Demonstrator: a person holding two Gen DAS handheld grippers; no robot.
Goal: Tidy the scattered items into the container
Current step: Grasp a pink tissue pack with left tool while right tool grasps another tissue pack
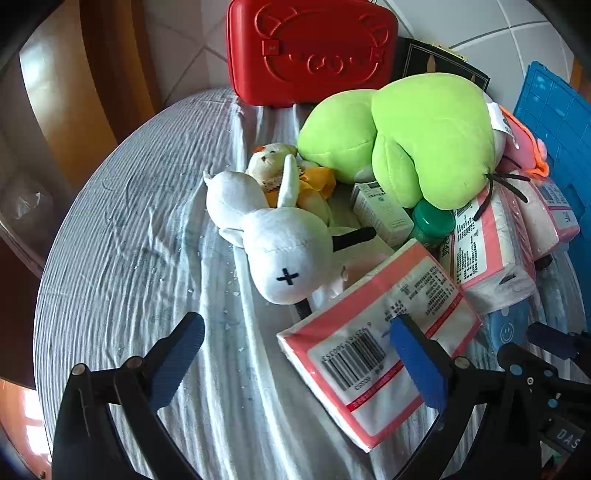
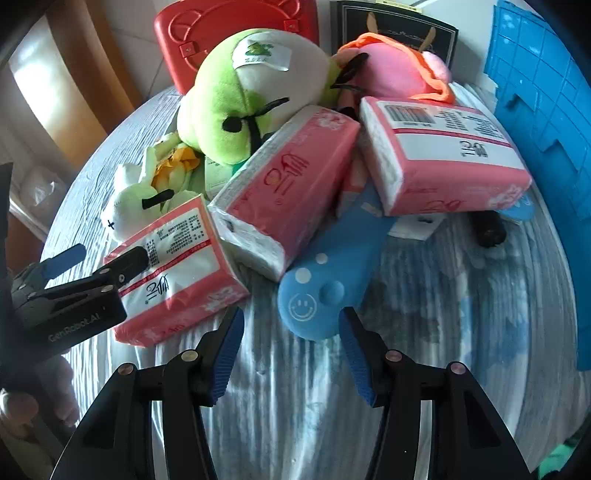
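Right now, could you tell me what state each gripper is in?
Left gripper: open wide, one finger over the tissue pack, holding nothing.
Right gripper: open, empty, beside the blue toy.

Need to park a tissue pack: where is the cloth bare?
Bare cloth lies left of the white rabbit plush, and in front of the blue smiley paddle. Crowded: the green plush and tissue packs pile toward the blue crate.

striped bedsheet, tiled wall, wooden furniture
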